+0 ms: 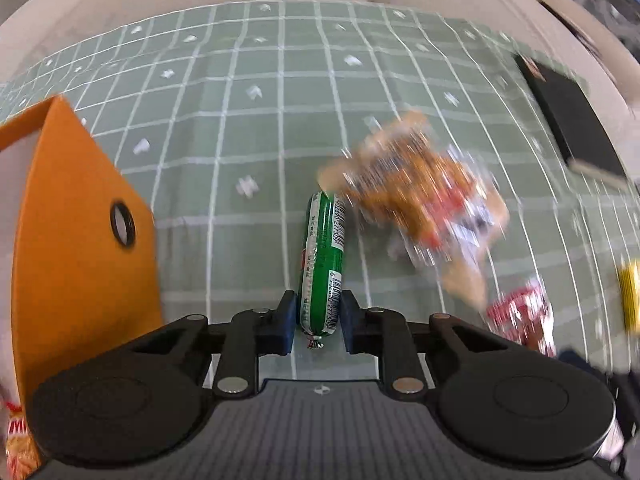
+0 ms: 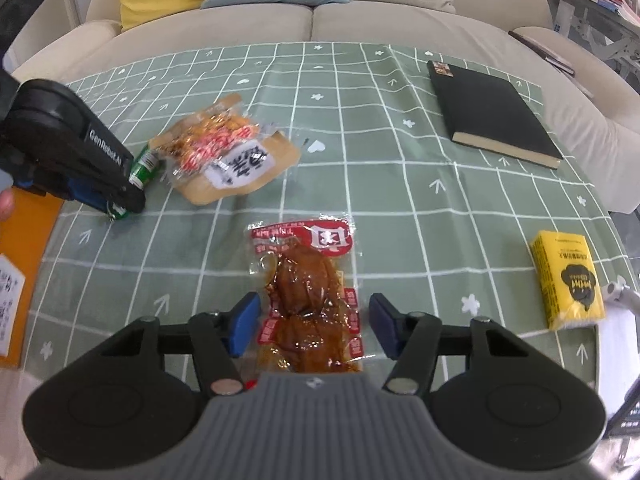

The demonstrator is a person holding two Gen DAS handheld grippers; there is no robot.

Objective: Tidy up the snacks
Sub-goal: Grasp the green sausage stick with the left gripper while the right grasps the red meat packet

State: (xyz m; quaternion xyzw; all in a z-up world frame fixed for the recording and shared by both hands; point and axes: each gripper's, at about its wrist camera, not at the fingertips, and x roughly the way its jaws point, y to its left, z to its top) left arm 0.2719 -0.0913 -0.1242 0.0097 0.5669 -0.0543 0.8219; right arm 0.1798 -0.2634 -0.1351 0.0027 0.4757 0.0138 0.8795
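My left gripper (image 1: pixel 318 318) is shut on a green sausage stick (image 1: pixel 323 264), which points away over the green checked cloth; the left gripper shows in the right wrist view (image 2: pixel 120 204) with the sausage (image 2: pixel 145 166) in it. An orange box (image 1: pixel 84 240) stands just left of the left gripper. My right gripper (image 2: pixel 312 326) is open, its fingers on either side of a clear red-labelled pack of braised meat (image 2: pixel 308 292) lying on the cloth. A tan snack pack (image 2: pixel 228 152) lies beside the sausage; it is blurred in the left wrist view (image 1: pixel 416 196).
A black book (image 2: pixel 494 114) lies at the far right of the table. A yellow carton (image 2: pixel 568 280) lies at the right edge. The red-labelled pack (image 1: pixel 520 316) shows at the right in the left wrist view. A beige sofa (image 2: pixel 320 20) with cushions stands behind the table.
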